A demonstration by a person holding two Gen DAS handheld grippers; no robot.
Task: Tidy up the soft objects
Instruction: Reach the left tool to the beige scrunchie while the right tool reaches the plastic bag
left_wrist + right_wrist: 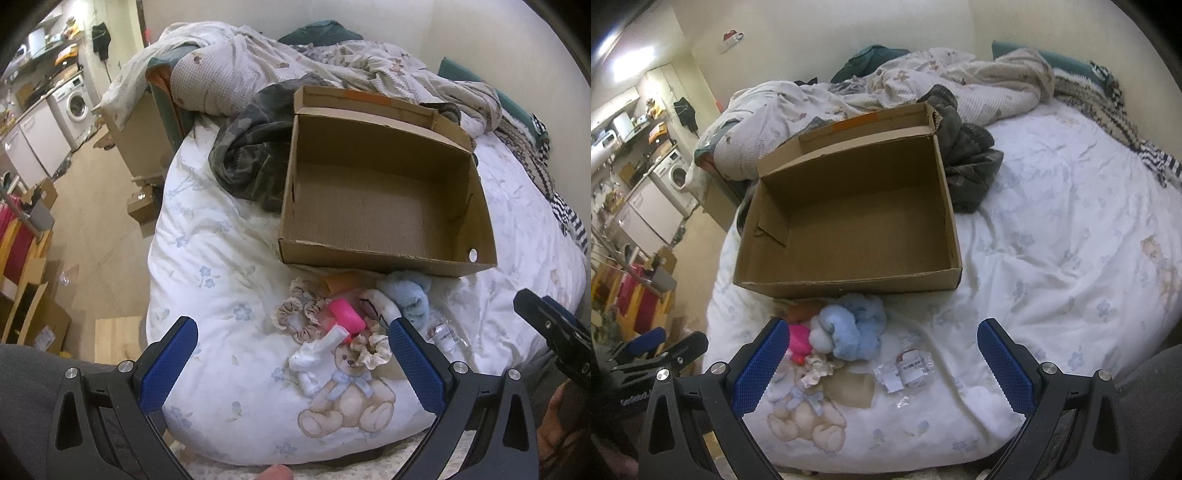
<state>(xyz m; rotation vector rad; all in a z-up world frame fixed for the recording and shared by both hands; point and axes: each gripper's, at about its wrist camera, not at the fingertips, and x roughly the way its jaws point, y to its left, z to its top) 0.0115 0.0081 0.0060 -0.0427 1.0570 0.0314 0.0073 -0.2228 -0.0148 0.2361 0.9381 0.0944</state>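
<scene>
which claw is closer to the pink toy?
Left. The pink toy lies just ahead between the left claw's open fingers. The right claw sits further right: the toy is beside its left finger, partly hidden.

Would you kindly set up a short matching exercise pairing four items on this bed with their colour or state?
Things:
1. cardboard box
2. fluffy plush
3. left gripper
4. foam piece

Descriptions:
a. bright pink
b. open, holding nothing
c. light blue
d. brown, empty inside

Pairs: 1-d, 2-c, 3-b, 4-a
</scene>
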